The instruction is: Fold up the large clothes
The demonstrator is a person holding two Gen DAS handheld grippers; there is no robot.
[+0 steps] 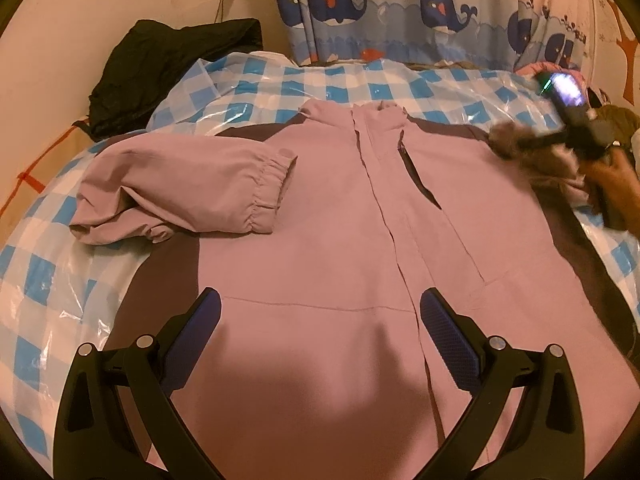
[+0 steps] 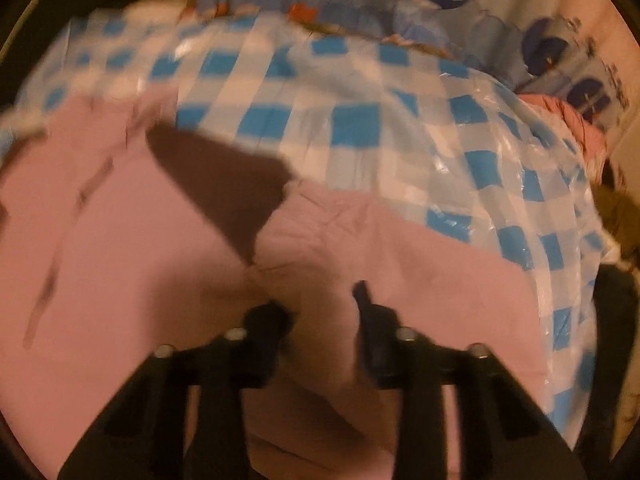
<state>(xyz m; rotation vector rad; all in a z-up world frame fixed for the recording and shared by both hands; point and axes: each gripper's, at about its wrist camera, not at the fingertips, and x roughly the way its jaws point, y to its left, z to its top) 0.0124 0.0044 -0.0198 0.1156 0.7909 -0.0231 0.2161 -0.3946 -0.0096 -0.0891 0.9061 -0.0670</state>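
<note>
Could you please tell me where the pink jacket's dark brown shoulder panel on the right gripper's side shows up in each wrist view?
Left wrist view: the dark brown shoulder panel is upper right, running from the collar toward the right gripper.
Right wrist view: it is left of centre, a dark wedge between the jacket body and the sleeve.
Shared landmark: the blue checked plastic sheet just beyond the panel in both views.

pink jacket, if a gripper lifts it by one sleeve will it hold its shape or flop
Probably flop: the pink jacket lies flat and its folded sleeve is creased and limp. It looks thin, so likely light. The glossy checked plastic sheet beneath may let it slide.
</note>
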